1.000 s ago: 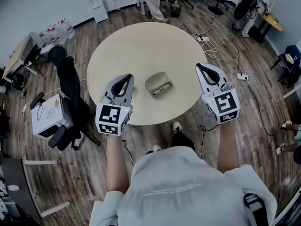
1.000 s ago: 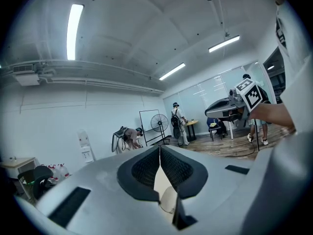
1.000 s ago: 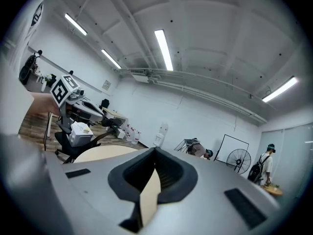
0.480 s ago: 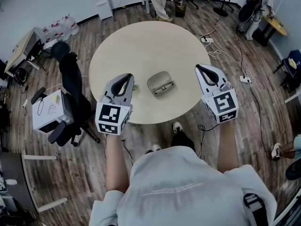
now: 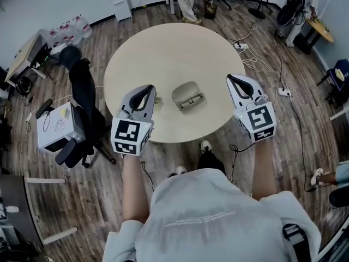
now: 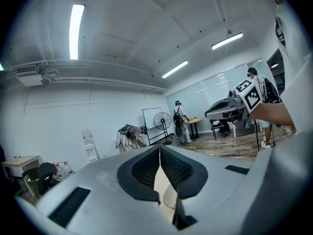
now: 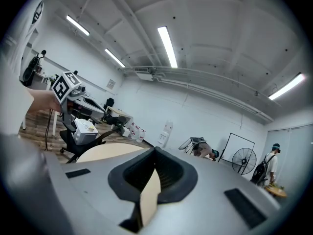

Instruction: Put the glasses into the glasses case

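A beige glasses case [image 5: 187, 95] lies open near the front of the round table [image 5: 169, 48]; a thin frame shape inside it looks like the glasses, too small to be sure. My left gripper [image 5: 149, 88] hangs over the table's front left edge, left of the case and apart from it, jaws shut and empty. To the case's right, my right gripper [image 5: 232, 77] hovers at the table's right edge, also shut with nothing held. The left gripper view shows the left gripper [image 6: 159, 147] with its jaws meeting at the tip; the right gripper [image 7: 155, 149] looks the same in its own view.
A black office chair [image 5: 82, 100] and a white box [image 5: 54, 127] stand left of the table. Cables and a power strip [image 5: 256, 64] lie on the wood floor at the right. People [image 5: 188, 1] stand at the far wall near a fan [image 7: 243, 159].
The head view has drifted slightly. Both grippers stay where they were, still shut, and the case has not moved on the table.
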The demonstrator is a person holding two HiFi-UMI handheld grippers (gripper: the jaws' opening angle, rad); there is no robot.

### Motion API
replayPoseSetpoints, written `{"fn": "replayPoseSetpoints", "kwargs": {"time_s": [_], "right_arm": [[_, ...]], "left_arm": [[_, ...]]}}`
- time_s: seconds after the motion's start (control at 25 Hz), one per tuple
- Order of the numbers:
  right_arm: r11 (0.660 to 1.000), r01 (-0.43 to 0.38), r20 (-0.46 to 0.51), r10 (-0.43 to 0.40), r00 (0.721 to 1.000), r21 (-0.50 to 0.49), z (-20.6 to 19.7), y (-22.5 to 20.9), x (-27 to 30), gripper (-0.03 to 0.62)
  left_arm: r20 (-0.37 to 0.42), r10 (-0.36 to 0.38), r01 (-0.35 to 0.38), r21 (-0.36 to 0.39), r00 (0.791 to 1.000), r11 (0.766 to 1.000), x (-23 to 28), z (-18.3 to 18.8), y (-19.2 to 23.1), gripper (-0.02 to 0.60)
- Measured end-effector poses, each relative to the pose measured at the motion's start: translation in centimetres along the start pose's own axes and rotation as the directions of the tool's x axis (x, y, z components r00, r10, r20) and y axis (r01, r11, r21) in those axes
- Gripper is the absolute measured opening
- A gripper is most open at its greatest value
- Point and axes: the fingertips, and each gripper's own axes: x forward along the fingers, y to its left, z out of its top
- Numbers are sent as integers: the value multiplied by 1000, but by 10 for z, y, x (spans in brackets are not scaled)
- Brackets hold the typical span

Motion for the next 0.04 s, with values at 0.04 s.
{"fn": "replayPoseSetpoints", "kwargs": {"time_s": [0.04], "right_arm": [[1000,-1,-1,1,1000,-1,1,0,1,0]], "left_arm": [[0,0,0,-1,1000,1000,0,0,1,15]]}}
